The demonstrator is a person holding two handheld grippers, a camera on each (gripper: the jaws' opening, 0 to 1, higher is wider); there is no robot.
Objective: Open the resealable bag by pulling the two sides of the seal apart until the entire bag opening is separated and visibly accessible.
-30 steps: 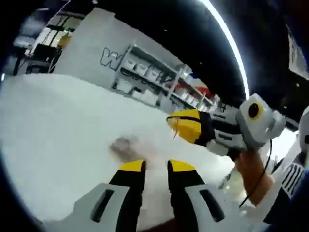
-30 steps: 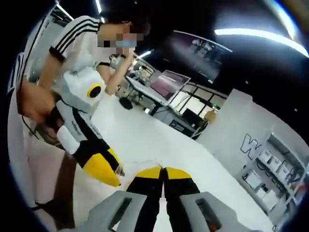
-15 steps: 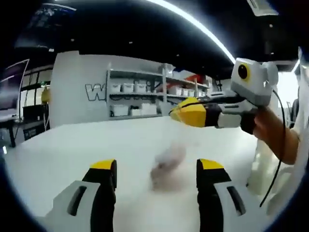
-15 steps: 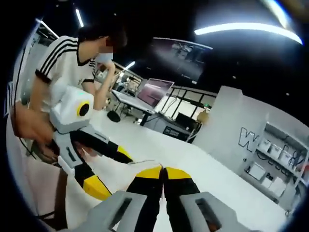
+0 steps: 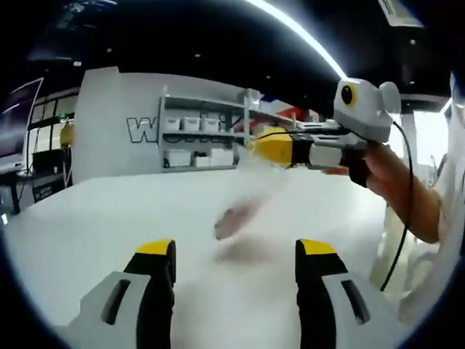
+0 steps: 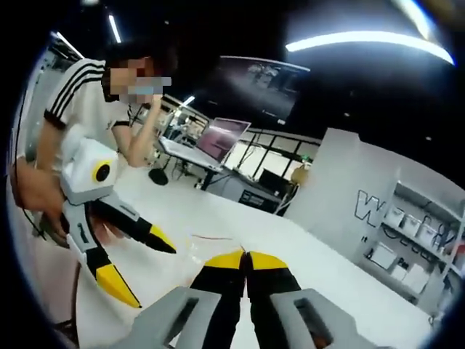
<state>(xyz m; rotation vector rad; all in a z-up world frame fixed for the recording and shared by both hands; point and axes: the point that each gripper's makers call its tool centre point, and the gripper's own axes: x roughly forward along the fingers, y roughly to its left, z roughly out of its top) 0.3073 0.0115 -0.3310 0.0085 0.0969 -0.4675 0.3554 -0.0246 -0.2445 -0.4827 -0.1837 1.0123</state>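
**Bag hanging off my R claw**

My R claw [image 5: 256, 143] is pinched on the resealable bag [image 5: 240, 211], which hangs blurred above the white table [image 5: 87, 218]. My L claw [image 6: 145, 267] has its jaws spread wide, holding nothing, just beside the bag.

Work surface: a white table [image 5: 87, 218]. It is plain and matte. A blurred brownish patch [image 5: 236, 218] shows near its middle.
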